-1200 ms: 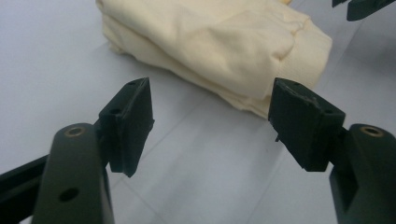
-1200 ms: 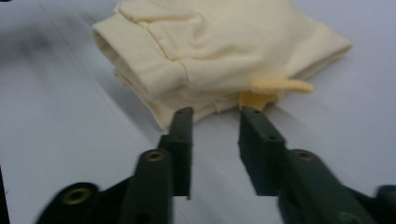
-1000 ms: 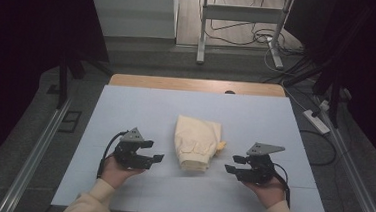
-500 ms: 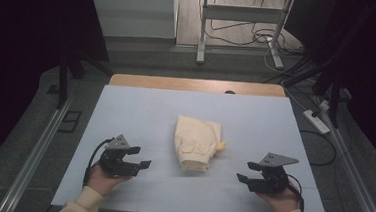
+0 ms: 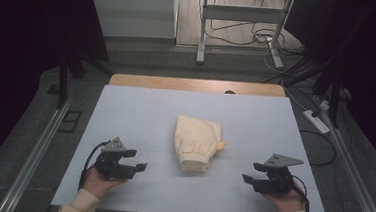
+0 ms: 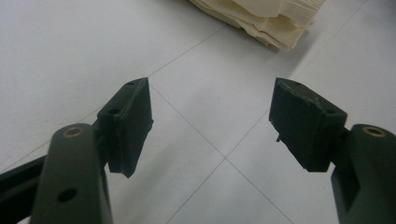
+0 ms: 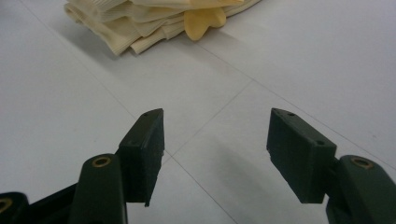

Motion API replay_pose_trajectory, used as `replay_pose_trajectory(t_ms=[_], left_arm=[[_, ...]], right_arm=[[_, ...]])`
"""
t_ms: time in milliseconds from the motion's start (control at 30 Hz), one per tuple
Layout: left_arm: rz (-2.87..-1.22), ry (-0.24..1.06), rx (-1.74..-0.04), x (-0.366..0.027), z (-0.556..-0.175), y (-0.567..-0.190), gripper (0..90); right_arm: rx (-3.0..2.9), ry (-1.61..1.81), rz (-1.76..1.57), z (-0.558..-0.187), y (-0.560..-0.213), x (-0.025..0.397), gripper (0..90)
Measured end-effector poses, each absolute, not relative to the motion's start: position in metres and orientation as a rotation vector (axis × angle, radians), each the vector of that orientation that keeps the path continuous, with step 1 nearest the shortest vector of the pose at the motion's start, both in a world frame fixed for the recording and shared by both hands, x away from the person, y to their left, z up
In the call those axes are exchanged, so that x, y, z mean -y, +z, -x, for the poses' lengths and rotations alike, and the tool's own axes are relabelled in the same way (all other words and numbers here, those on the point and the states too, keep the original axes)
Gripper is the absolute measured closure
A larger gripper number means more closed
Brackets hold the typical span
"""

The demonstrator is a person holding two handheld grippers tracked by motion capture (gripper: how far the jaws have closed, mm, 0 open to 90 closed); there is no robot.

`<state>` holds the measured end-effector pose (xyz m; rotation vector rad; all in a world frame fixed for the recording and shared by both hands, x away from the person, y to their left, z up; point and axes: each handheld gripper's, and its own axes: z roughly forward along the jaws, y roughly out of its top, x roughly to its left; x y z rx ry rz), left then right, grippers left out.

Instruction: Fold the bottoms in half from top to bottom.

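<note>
- High view: a folded cream garment [image 5: 196,142] lies on the tabletop [image 5: 140,107] between the left tongs [image 5: 139,161] and the right tongs [image 5: 249,173], a little ahead of both and apart from each.
- Both tongs stand with jaws wide apart and nothing between them, held low over the tabletop near its front edge.
- Judgement: the fold looks finished and the hands seem to be clear of the cloth; any further move would call for reaching forward and inward to pinch an edge.
- Left gripper view: the garment [image 6: 261,21] shows stacked, ribbed layers, soft and matte.
- Right gripper view: the ribbed hem [image 7: 116,32] is layered, with a small yellow tab [image 7: 201,21] poking out beside it.
- Tabletop is pale, smooth, with thin seam lines.
</note>
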<state>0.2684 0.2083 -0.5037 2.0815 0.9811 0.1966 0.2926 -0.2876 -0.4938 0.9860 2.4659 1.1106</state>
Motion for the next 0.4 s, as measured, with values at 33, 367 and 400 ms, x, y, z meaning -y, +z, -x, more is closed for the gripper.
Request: replay_pose_trajectory(t_ms=[33, 367, 400], left_arm=[[-2.082, 0.196, -0.981, -0.2081, -0.2683, -0.5036, 30.1], [-2.089, 0.197, -0.973, -0.2066, -0.2682, -0.5038, 30.0], [-2.092, 0.197, -0.972, -0.2065, -0.2682, -0.5037, 29.9]], right_arm=[[-2.467, 1.110, -0.981, -0.2924, -0.4939, 0.2870, 36.9], [-2.477, 1.107, -0.972, -0.2921, -0.4943, 0.2852, 36.7], [-2.477, 1.107, -0.971, -0.2922, -0.4943, 0.2852, 36.6]])
